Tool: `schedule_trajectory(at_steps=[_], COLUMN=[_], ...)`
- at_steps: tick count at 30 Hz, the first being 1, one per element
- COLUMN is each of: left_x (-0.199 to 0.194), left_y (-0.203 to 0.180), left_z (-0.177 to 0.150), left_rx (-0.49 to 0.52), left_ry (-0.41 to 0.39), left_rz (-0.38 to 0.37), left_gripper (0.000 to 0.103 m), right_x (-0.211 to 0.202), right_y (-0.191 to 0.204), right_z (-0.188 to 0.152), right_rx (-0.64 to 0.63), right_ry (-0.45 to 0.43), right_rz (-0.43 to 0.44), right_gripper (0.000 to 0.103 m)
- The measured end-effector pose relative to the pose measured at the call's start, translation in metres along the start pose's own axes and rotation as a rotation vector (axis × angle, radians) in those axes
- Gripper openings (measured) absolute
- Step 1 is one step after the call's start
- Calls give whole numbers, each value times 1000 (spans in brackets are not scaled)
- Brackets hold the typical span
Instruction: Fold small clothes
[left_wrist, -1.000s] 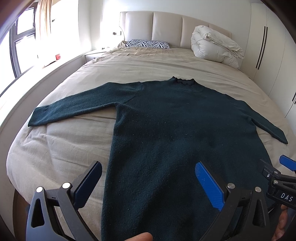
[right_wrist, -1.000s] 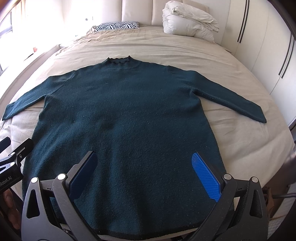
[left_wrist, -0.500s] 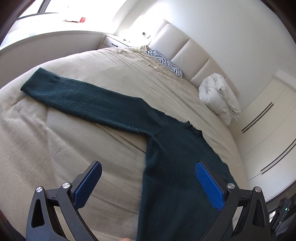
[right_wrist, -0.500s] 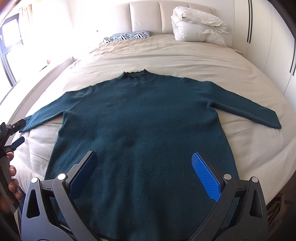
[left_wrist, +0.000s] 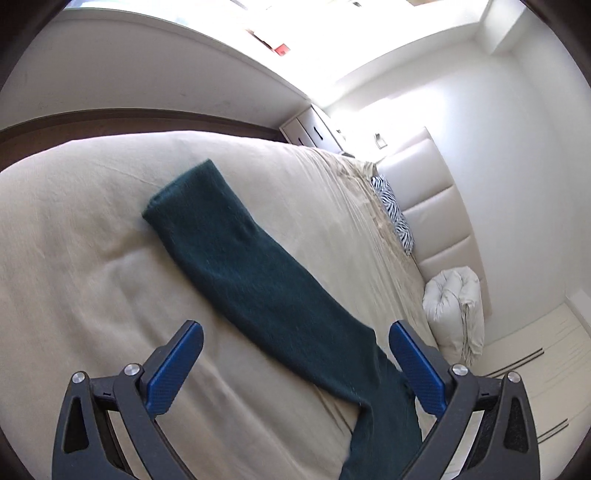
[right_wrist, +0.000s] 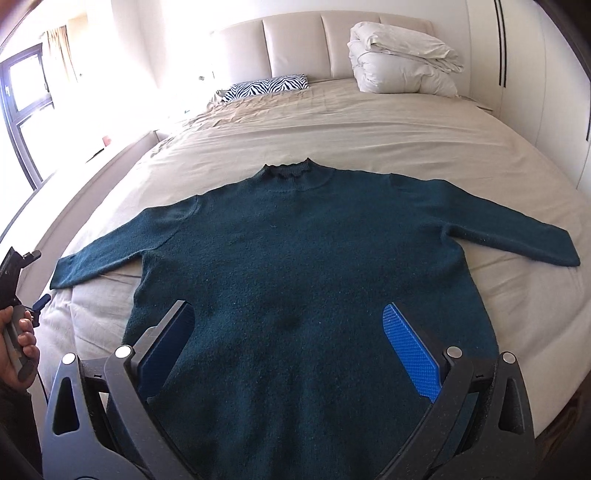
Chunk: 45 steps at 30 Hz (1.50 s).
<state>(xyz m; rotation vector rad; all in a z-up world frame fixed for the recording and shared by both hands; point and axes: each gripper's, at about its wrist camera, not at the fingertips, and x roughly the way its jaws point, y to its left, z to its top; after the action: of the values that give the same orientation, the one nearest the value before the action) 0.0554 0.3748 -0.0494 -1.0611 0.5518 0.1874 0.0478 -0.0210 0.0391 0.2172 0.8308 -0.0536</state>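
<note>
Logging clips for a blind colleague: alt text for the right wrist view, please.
A dark teal sweater lies flat, sleeves spread, on a beige bed. The right gripper hovers over its hem, jaws open, holding nothing.

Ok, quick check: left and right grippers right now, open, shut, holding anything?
Left gripper: open, holding nothing, over the sweater's sleeve.
Right gripper: open, holding nothing, above the sweater body.

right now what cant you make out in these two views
- Dark teal knit sweater: bottom hem, right wrist view, cut off behind the right gripper.
- Sweater body, left wrist view: out of frame; only one sleeve shows, slightly blurred.
- Left gripper: whether it touches the sleeve.
</note>
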Motion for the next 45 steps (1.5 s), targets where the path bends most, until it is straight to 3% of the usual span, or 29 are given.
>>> schedule_trajectory(at_steps=[8,12,18,20,21,22,24,26,30,33,35,37,40,42,45], left_x=[36,37,36,41,44,48,63,68,69,76,93,110,124,132,138], left_y=[47,60,70,67,67,66,60,50,-8,-85,-144,-192,-221,-223,-221], left_z=[27,26,28,31,35,38,46,50,45,18,-24,-87,-182,-221,-245], left_rx=[-241,-349,-438,-421,-405,-392,-383,-338,-83,242,543,857,1230,1344,1405], left_ry=[-43,-117,-192,-200,-201,-194,-160,-152,-144,-101,-47,-1,2,1,4], left_rz=[0,30,69,97,110,124,134,151,159,130,123,116,132,147,168], left_gripper=[83,75,61,51,42,25,7,7,7,7,7,8,8,8,8], right_x=[27,33,38,41,41,42,42,41,43,52,57,66,86,111,148], right_y=[5,3,-8,-11,-12,-13,-18,-25,-43,-54,-60,-67,-69,-66,-56], right_z=[1,3,0,-1,-1,-1,-1,0,2,7,13,24,39,49,59], right_rx=[0,7,41,49,46,43,43,54,98,141,170,208,252,292,355], right_ry=[38,39,40,43,46,48,49,42,52,73,75,83,123,213,314], right_rz=[27,39,68,76,75,74,76,80,91,131,163,213,301,406,537], right_gripper=[102,101,100,96,91,89,84,80,65,53,53,53,53,53,53])
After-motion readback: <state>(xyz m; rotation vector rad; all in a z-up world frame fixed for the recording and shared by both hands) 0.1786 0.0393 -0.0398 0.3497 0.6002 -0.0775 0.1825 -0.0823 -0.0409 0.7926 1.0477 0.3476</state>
